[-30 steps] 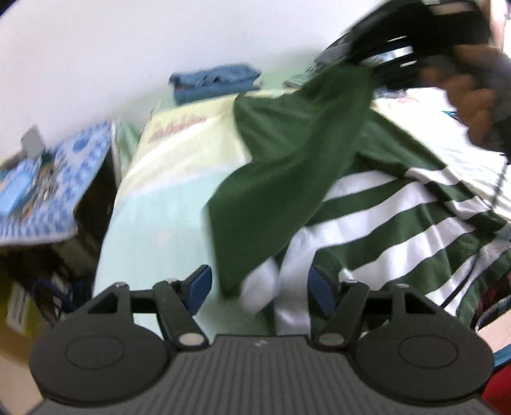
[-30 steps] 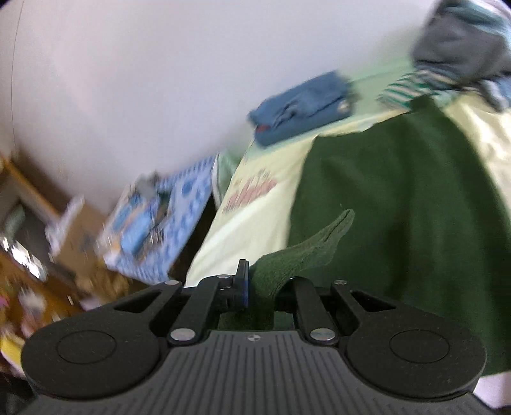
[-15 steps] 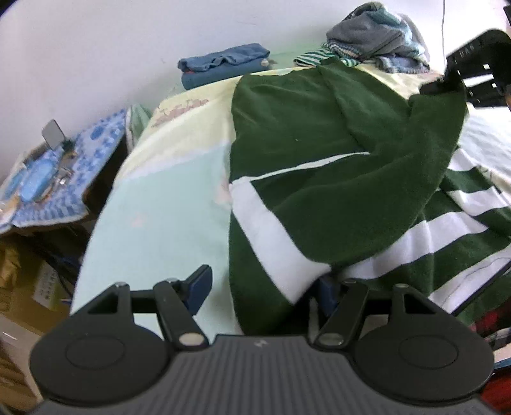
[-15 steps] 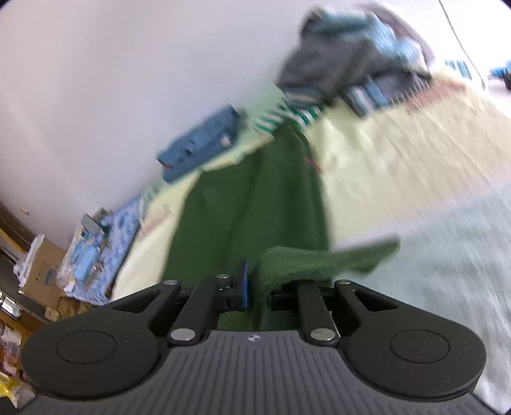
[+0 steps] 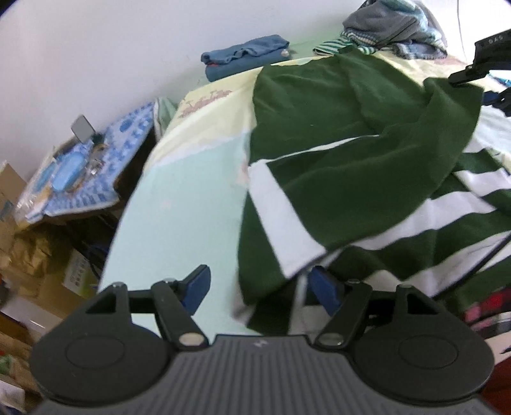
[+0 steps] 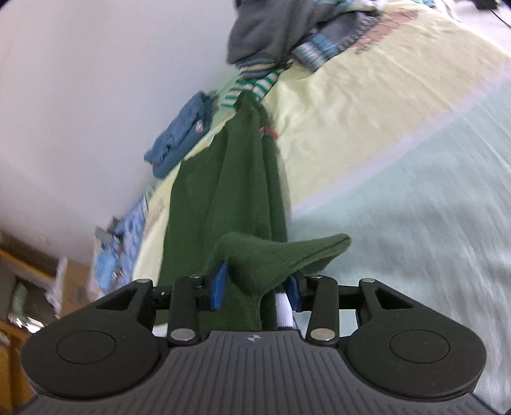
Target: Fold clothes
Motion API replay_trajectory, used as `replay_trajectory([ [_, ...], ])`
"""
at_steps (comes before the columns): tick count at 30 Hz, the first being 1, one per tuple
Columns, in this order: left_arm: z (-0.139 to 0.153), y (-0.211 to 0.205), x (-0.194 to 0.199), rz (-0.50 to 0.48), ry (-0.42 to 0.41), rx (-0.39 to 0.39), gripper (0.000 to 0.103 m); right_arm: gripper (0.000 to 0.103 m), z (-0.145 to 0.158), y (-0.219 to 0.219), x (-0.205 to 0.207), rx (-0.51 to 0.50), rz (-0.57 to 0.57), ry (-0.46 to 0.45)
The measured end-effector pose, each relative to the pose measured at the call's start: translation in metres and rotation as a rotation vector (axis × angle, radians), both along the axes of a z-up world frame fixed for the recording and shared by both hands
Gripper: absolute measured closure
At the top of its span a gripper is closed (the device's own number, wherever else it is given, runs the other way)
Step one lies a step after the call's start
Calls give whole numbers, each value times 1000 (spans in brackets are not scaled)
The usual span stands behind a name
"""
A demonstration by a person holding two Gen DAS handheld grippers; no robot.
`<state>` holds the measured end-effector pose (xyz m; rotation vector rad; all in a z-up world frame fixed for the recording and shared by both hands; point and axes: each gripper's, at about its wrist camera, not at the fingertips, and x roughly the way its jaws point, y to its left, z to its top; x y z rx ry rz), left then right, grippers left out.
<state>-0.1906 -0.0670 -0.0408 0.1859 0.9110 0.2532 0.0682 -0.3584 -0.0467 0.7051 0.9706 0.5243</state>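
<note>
a green and white striped garment (image 5: 367,166) is spread across the bed (image 5: 179,204), on a sheet that is pale yellow toward the wall and pale mint nearer the cameras. in the left wrist view, one green layer is folded over the striped part, and a white-banded edge hangs down toward the left gripper (image 5: 260,285). the jaws of that gripper are held wide apart; the fabric edge is draped between the blue pads (image 5: 198,284) without being pinched by them.

the right gripper (image 6: 257,287) is seen with its jaws partly open (not pressed tight), and a bunched green fold of the garment with a sliver of white is lodged between its blue pads (image 6: 218,287); whether the cloth is truly clamped cannot be told. from there the green cloth is stretched in a long ridge toward the far end of the bed.

a folded blue garment (image 5: 244,57) is placed against the white wall (image 5: 95,48), well apart from the striped one. a heap of unfolded clothes (image 5: 392,24) is piled at the far corner, just beyond the green hem. a blue patterned cloth (image 5: 80,166) is laid over a low surface beside the bed.
</note>
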Motion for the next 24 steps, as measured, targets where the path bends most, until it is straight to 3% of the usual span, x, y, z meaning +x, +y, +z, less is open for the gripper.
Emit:
replay_trajectory([
  [2, -1, 0, 0, 6, 3, -25, 35, 65, 4, 2, 1, 3, 10, -21],
  [3, -3, 1, 1, 12, 6, -34, 37, 84, 7, 4, 2, 3, 18, -33],
  [4, -6, 4, 2, 26, 12, -42, 38, 93, 9, 5, 2, 3, 26, -45],
  [10, -5, 22, 3, 85, 2, -129, 37, 95, 31, 9, 4, 29, 59, -127],
  [14, -6, 19, 3, 85, 10, -96, 37, 98, 58, -1, 4, 98, 48, -183],
  [16, -6, 12, 4, 76, 12, -64, 42, 98, 72, -7, 3, 129, 28, -216],
  [18, -6, 6, 6, 65, 10, -35, 56, 99, 84, -13, 1, 134, 12, -252],
  [24, -1, -5, 5, 44, 0, 46, 79, 99, 102, -35, -7, 121, -18, -301],
])
